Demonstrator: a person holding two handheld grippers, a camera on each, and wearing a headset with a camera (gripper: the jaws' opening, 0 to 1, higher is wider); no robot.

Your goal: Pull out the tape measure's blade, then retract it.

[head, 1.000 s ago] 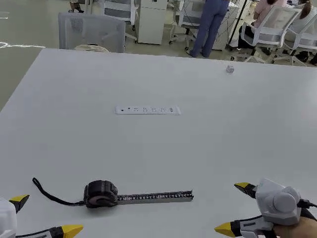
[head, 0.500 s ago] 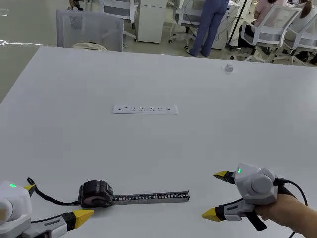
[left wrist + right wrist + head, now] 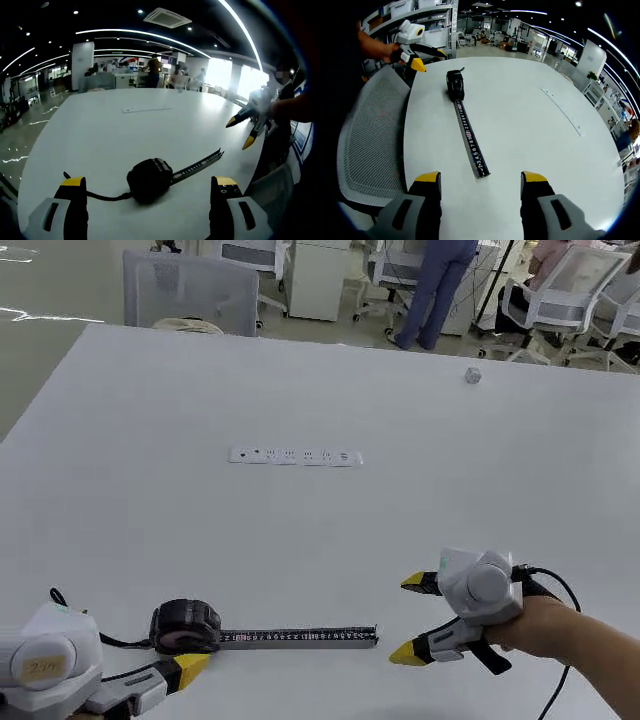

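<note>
An open-plan office: swivel chairs [image 3: 565, 295], white cabinets [image 3: 318, 275], long ceiling strip lights [image 3: 150, 34].

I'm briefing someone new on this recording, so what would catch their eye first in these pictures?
A black tape measure lies near the front edge of the white table, its blade pulled out to the right. The open left claw is close by the tape measure and the open right claw faces the blade's tip, neither touching. Farther back lies a white power strip.
</note>
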